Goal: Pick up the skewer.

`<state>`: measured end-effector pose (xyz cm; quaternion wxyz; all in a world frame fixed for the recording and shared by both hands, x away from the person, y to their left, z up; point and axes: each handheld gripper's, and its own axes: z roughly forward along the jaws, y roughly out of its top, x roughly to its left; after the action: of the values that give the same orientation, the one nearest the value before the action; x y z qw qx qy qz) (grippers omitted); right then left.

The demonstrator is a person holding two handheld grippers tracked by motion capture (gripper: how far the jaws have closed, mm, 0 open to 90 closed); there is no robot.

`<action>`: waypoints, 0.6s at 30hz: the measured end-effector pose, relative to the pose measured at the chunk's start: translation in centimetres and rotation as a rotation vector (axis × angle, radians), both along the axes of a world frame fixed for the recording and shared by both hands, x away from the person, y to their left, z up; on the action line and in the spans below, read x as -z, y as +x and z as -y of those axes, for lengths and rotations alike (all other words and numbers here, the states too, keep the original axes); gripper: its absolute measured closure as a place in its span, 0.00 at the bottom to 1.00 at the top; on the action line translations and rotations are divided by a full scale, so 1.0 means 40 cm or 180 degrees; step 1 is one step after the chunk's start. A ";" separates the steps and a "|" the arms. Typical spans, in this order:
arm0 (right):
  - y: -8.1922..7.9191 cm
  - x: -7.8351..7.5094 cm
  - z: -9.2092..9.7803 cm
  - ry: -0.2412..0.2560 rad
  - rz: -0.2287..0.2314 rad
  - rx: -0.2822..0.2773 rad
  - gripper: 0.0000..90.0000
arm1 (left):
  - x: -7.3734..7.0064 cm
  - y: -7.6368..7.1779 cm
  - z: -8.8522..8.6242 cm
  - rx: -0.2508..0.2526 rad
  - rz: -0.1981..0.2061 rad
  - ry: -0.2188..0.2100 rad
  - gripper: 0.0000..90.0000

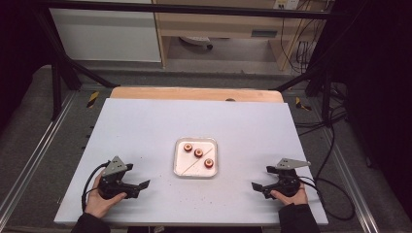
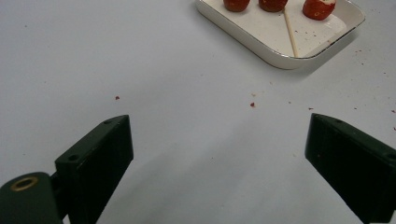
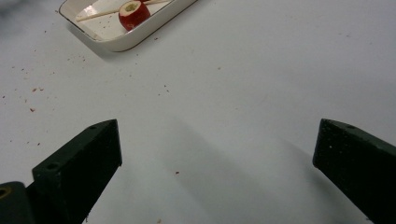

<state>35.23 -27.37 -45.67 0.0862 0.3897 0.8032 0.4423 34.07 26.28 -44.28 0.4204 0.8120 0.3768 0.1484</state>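
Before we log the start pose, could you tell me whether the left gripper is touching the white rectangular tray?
Apart. In the high view, bare table separates the left gripper from the white rectangular tray.

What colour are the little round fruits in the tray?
Red fruits, pale at the cut tops, clearest in the left gripper view.

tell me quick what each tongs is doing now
left tongs: open, holding nothing
right tongs: open, holding nothing

I hold my left gripper (image 1: pixel 141 186) low at the near left, jaws spread wide and pointing inward. My right gripper (image 1: pixel 257 187) mirrors it at the near right, jaws equally wide, both hands (image 1: pixel 99 201) wrapped around the grips.
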 end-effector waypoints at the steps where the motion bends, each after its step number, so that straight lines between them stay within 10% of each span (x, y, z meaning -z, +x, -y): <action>1: 0.000 0.000 0.000 0.0005 -0.0002 -0.0003 0.02 | 0.000 0.000 0.000 -0.0009 -0.0006 0.0006 0.09; 18: 0.002 0.002 -0.003 -0.0014 -0.0005 0.0011 0.02 | -0.003 -0.002 0.022 0.0035 -0.0026 0.0075 0.08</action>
<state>35.30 -27.24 -45.74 0.0872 0.3913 0.8035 0.4401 33.98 25.42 -44.17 0.4100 0.8196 0.3723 0.1472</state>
